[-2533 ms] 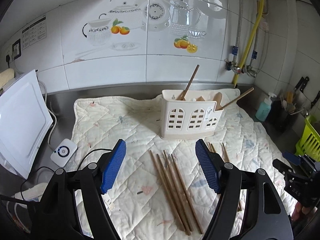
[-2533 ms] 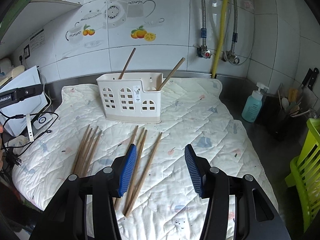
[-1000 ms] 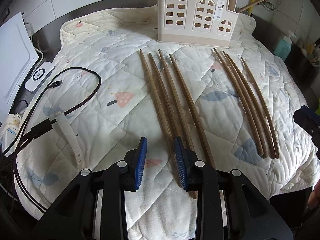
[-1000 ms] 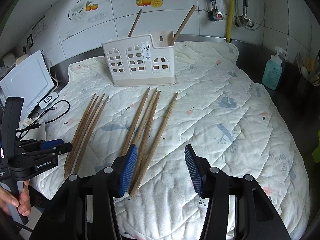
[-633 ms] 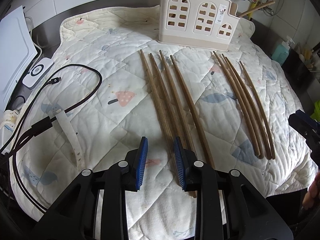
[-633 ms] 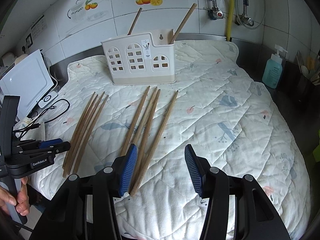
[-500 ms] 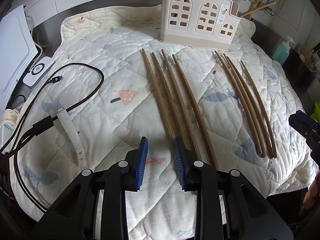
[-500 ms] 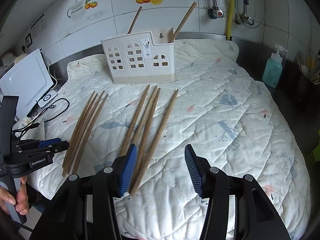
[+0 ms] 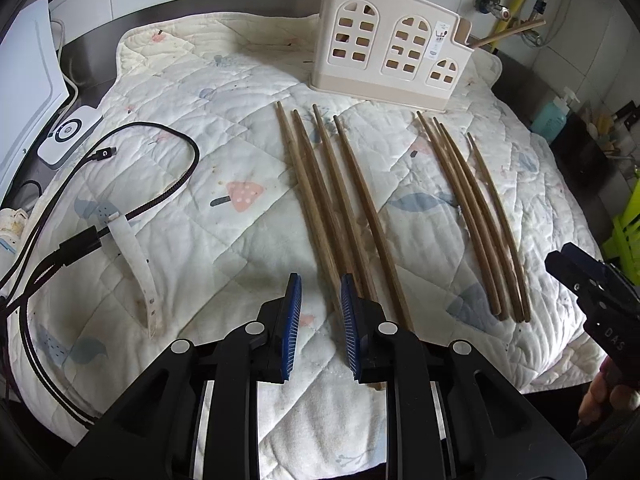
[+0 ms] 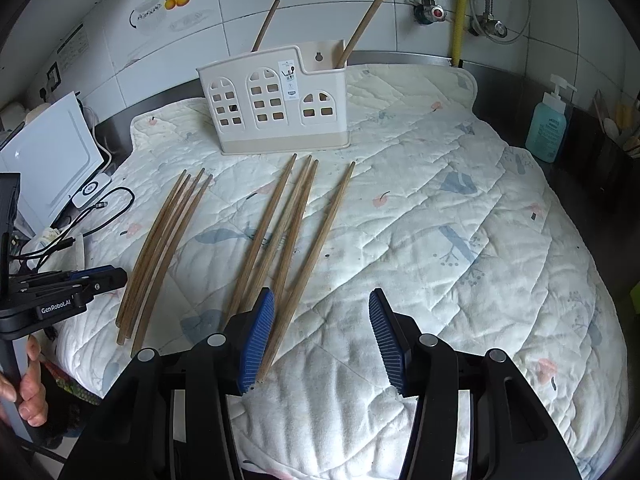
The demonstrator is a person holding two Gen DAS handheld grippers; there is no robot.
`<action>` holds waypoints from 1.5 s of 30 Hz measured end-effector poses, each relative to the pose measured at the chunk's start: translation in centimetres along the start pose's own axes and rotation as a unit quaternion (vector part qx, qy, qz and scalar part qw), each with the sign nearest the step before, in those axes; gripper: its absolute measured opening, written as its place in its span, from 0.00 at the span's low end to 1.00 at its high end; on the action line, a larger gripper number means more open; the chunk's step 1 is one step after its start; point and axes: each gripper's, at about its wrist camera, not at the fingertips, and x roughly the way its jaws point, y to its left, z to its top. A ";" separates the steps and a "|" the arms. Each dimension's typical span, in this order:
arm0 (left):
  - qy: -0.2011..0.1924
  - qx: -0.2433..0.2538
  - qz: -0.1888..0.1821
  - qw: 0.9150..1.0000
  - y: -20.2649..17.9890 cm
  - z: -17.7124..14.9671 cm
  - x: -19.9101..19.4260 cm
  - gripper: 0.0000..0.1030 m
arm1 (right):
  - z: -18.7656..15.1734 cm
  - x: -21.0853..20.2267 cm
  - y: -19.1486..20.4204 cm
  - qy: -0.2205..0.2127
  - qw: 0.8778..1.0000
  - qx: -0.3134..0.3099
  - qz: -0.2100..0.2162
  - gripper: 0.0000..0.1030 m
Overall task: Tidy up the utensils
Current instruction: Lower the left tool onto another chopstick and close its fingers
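The left gripper (image 9: 318,320) hangs low over the near end of the left bundle of four long brown wooden chopsticks (image 9: 340,208) lying on the white quilted mat (image 9: 224,92) that covers the bench. Its blue ribbed fingers (image 9: 291,316) have just been closing and now stand narrowly apart, with only bare mat showing in the gap; the leftmost stick's end seems to sit just beside the inner finger, though the finger hides it, so I can't say they touch. To me this is the pick-up step: the next move calls for sliding a touch toward the sticks so one end lies squarely between the fingers, pinching, then carrying it to the cream plastic utensil caddy with arched cut-outs (image 9: 392,44) at the far side of the mat, where two wooden handles already lean. The right gripper (image 10: 322,336) waits with its fingers half spread and nothing between them, over the near ends of the second bundle of four chopsticks (image 10: 288,232). The right view shows what the left cannot: the left tool from the side, held by a hand (image 10: 30,384) at the mat's edge. The left view alone shows the black braided cable (image 9: 168,200) looping beside the sticks.
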 end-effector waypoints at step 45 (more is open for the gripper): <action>0.010 0.002 -0.005 1.000 -0.3 -1.3 1.0 0.19 | -0.8 0.7 1.1 0.015 1.000 -0.003 0.013 0.45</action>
